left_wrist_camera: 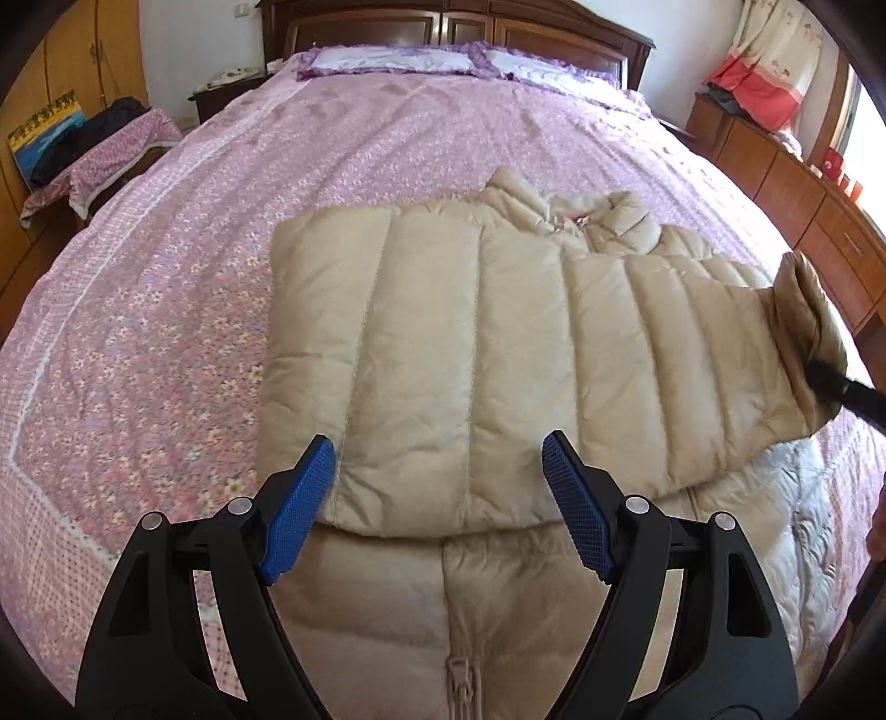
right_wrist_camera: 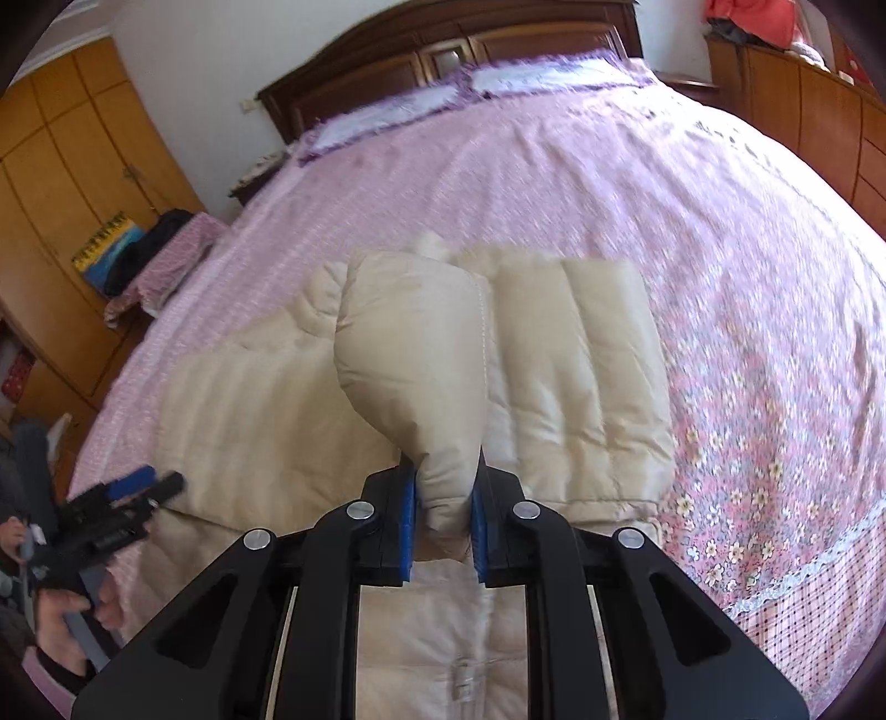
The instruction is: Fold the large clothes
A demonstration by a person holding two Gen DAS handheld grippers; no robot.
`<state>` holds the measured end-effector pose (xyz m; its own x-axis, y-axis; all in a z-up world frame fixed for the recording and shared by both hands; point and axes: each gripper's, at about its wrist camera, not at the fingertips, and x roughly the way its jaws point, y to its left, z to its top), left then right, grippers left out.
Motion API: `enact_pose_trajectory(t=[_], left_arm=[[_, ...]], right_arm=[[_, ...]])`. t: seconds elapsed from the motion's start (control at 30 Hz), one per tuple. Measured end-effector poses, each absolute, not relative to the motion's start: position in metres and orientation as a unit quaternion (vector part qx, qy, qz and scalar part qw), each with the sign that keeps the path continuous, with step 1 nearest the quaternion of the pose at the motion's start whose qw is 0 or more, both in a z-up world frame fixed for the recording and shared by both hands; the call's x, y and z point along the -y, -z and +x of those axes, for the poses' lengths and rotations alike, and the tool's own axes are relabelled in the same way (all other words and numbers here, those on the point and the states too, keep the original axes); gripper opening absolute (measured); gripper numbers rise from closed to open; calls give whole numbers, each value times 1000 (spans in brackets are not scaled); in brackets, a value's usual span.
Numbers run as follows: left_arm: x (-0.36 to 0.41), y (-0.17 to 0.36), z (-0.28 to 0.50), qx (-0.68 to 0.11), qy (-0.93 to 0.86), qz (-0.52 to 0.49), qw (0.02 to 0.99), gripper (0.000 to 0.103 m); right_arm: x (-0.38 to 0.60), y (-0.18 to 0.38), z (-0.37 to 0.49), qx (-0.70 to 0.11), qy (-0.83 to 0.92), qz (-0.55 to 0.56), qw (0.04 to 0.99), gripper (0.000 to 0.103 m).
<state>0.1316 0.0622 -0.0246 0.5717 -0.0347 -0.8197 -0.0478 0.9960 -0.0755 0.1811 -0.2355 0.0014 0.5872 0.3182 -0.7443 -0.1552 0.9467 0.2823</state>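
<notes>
A beige quilted puffer jacket (left_wrist_camera: 465, 343) lies on the pink floral bed (left_wrist_camera: 166, 277), front up with its zipper (left_wrist_camera: 462, 681) toward me and one sleeve folded across the chest. My left gripper (left_wrist_camera: 437, 498) is open and empty, just above the jacket's lower front. My right gripper (right_wrist_camera: 443, 526) is shut on the cuff of the other sleeve (right_wrist_camera: 426, 376) and holds it lifted over the jacket (right_wrist_camera: 581, 387). The lifted cuff (left_wrist_camera: 803, 332) shows at the right edge of the left wrist view. The left gripper (right_wrist_camera: 127, 498) shows at the lower left of the right wrist view.
Pillows (left_wrist_camera: 387, 61) and a dark wooden headboard (left_wrist_camera: 454, 22) are at the far end of the bed. A chair with clothes (left_wrist_camera: 99, 149) stands left of the bed beside yellow wardrobes (right_wrist_camera: 66, 166). A wooden dresser (left_wrist_camera: 803, 194) runs along the right.
</notes>
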Motion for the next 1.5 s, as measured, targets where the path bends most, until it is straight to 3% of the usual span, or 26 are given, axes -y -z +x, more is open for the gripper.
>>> enact_pose_trajectory(t=[0.1,0.17,0.23,0.37,0.63,0.8,1.0,1.23,1.5], left_arm=[[-57,31,136,-466,-9,-33,884,77],[-55,32,137,-464,-10,-26,885,77],[-55,32,137,-464,-9,-23,885,77],[-56,33,137,-464,-9,-29,885,77],[-56,38,142,-466,-7,-32,884,78],[-57,41,146,-469,-4,-34,883,79],[-59,36,145,-471,-2,-38,881,79],[-81,17,112,-463,-11,-63,884,79],[-108,15,51,-479,-25,-57,876,79]], right_arm=[[242,15,183,-448,-116,96,881,25],[248,18,181,-444,-98,96,885,47],[254,16,177,-435,-87,91,891,55],[264,6,171,-414,-75,91,902,60],[285,19,195,-418,-9,91,904,62],[289,43,209,-437,0,93,895,68],[309,51,213,-453,-19,174,874,69],[309,22,168,-427,-32,136,894,72],[299,22,97,-450,-62,72,888,74]])
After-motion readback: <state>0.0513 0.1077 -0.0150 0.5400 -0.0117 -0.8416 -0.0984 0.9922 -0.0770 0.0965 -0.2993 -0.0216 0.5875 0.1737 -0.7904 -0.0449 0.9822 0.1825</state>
